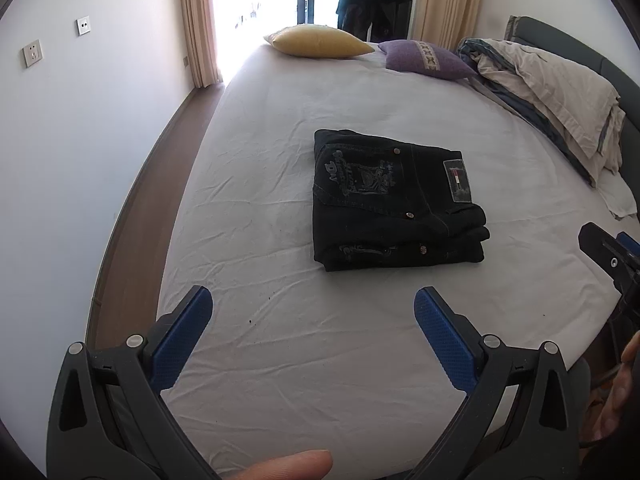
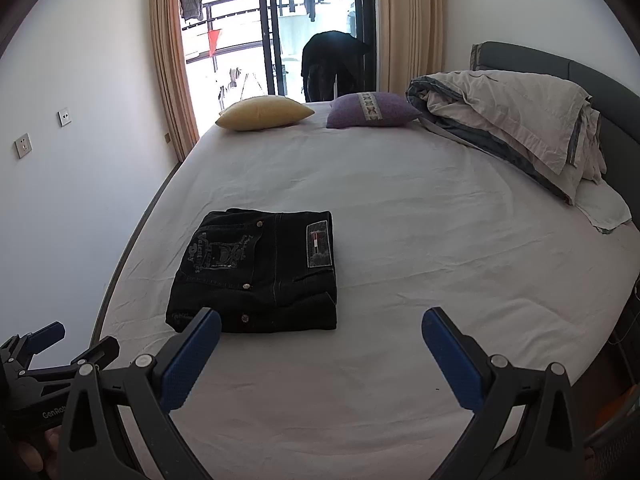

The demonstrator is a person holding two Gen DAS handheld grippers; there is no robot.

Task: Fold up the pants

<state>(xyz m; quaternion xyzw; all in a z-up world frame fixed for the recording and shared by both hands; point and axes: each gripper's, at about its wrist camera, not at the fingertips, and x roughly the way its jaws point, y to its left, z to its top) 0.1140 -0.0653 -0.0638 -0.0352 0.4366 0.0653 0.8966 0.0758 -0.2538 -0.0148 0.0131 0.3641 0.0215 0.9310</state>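
Note:
Black jeans (image 1: 394,200) lie folded in a compact stack on the white bed sheet (image 1: 280,340), back pocket print and label patch facing up. They also show in the right wrist view (image 2: 260,272). My left gripper (image 1: 314,300) is open and empty, held above the sheet in front of the jeans and apart from them. My right gripper (image 2: 322,320) is open and empty, just in front of the jeans' near edge. The right gripper's tip shows at the right edge of the left wrist view (image 1: 612,256). The left gripper shows at the lower left of the right wrist view (image 2: 60,344).
A yellow pillow (image 2: 264,112) and a purple pillow (image 2: 372,110) lie at the far end of the bed. A crumpled duvet (image 2: 512,120) is piled against the grey headboard (image 2: 560,64) at the right. A white wall (image 1: 80,160) and floor strip run along the left.

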